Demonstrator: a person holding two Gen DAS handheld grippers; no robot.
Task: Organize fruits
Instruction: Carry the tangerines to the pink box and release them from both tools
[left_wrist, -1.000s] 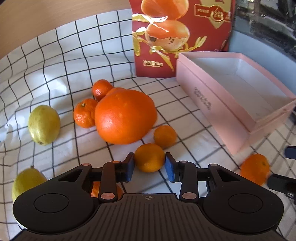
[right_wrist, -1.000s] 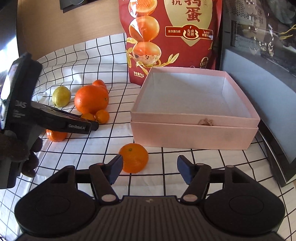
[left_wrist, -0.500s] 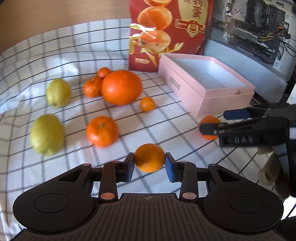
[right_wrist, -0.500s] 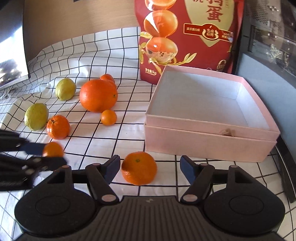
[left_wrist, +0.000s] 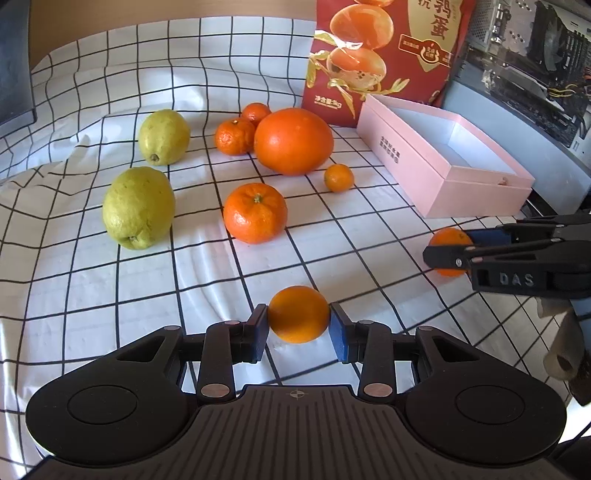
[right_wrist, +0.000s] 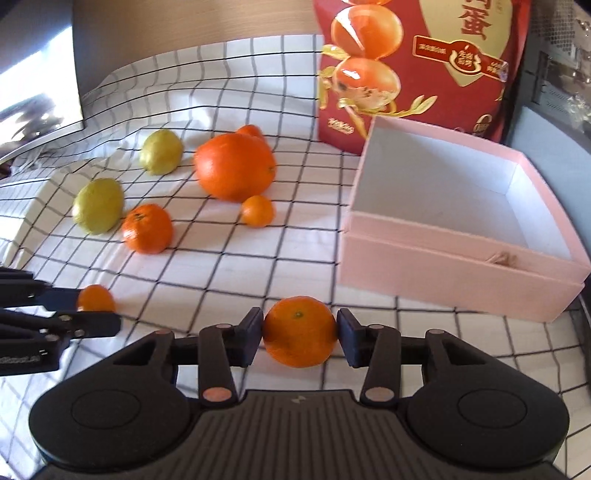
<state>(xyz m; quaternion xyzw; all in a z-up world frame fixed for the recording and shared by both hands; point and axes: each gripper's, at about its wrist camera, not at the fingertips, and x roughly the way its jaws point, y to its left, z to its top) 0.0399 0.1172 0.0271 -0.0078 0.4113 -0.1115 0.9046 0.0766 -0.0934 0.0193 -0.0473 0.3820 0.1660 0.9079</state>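
Observation:
My left gripper (left_wrist: 298, 326) is shut on a small smooth orange (left_wrist: 298, 314) and holds it above the checked cloth. My right gripper (right_wrist: 300, 339) is shut on a mandarin (right_wrist: 299, 331) in front of the open pink box (right_wrist: 458, 258). On the cloth lie a big orange (left_wrist: 293, 141), a mandarin (left_wrist: 255, 213), a tiny orange (left_wrist: 338, 178), two more mandarins (left_wrist: 234, 136) behind, and two yellow-green lemons (left_wrist: 138, 206). The right gripper with its mandarin (left_wrist: 448, 245) also shows in the left wrist view. The left gripper's orange (right_wrist: 95, 298) shows in the right wrist view.
A red snack bag (right_wrist: 413, 66) stands behind the pink box (left_wrist: 443, 166). A grey case and electronics (left_wrist: 535, 55) stand to the right. A dark screen (right_wrist: 33, 85) is at the far left. The checked cloth (left_wrist: 110, 295) covers the table.
My left gripper has lifted the small orange and pulled back from the fruit pile. My right gripper has closed on the mandarin in front of the box.

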